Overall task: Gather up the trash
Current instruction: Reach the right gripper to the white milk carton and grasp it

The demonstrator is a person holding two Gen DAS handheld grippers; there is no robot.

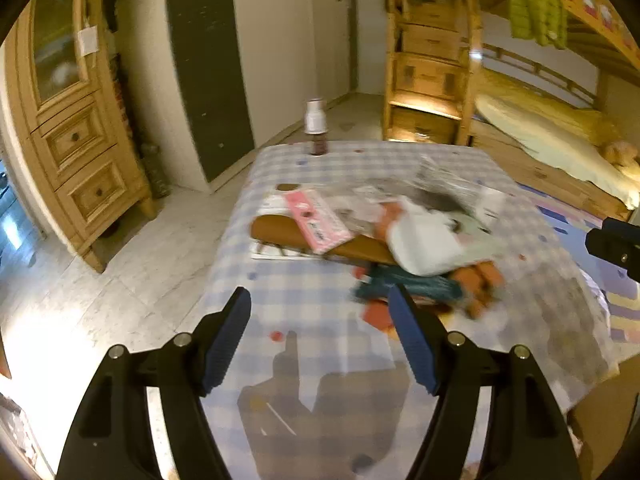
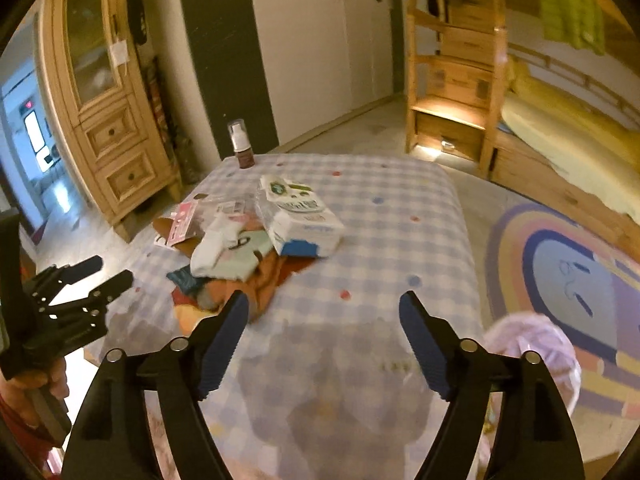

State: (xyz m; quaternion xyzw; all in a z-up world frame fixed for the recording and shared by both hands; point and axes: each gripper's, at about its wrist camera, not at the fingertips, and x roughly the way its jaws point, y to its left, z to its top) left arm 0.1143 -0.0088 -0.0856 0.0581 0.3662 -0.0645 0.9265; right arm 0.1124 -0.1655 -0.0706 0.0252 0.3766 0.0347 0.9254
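Note:
A heap of trash lies on the table's checked blue-and-white cloth [image 1: 304, 292]. It holds a pink card [image 1: 316, 220], brown cardboard [image 1: 280, 230], crumpled white paper [image 1: 424, 240] and orange and teal wrappers [image 1: 420, 288]. In the right wrist view a white printed plastic pack [image 2: 300, 220] rests on the heap's far right side. My left gripper [image 1: 318, 292] is open and empty, with its right fingertip at the heap's near edge. My right gripper [image 2: 324, 296] is open and empty over bare cloth, just right of the orange wrappers [image 2: 264, 280]. The left gripper [image 2: 112, 270] also shows at the left, in a hand [image 2: 36, 384].
A small brown pump bottle [image 2: 240, 148] stands at the table's far left corner. A pale lilac plastic bag [image 2: 536, 348] hangs off the near right edge. A wooden cabinet [image 2: 108, 120] stands at the left, a bunk bed [image 2: 560, 132] and a colourful rug [image 2: 560, 260] at the right.

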